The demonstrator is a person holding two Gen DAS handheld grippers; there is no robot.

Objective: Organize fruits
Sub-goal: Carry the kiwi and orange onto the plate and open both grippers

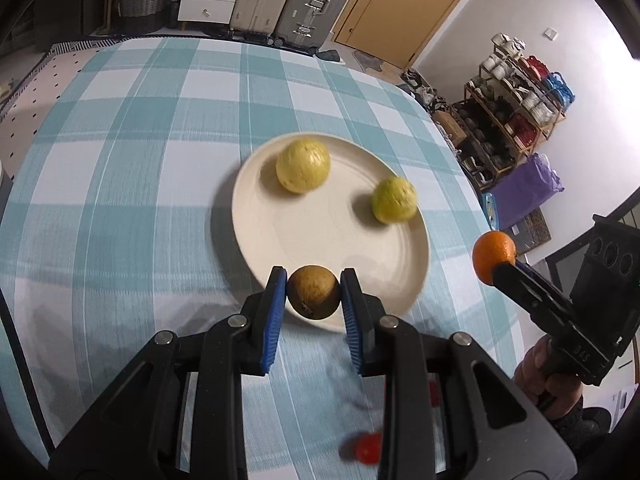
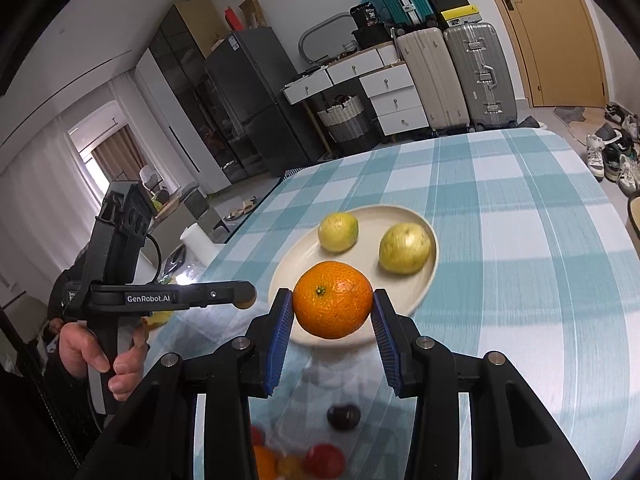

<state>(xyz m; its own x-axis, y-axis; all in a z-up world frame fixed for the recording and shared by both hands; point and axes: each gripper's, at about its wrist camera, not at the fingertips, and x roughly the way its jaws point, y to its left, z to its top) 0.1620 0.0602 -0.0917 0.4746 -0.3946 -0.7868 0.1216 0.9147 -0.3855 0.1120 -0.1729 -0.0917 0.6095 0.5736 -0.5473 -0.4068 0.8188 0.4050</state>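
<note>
Nearest, the left gripper (image 1: 313, 294) pinches a brown kiwi (image 1: 313, 293) and the right gripper (image 2: 332, 307) clamps an orange (image 2: 333, 300), both above the plate's (image 1: 320, 240) near rim; released there, either could roll onto the cloth or knock the two yellow-green fruits (image 1: 303, 165) beyond.

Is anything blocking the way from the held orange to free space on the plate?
Nothing visible does. The right gripper holds the orange just short of the plate's near rim. The two yellow-green fruits sit toward the far side, leaving the near part bare.
</note>
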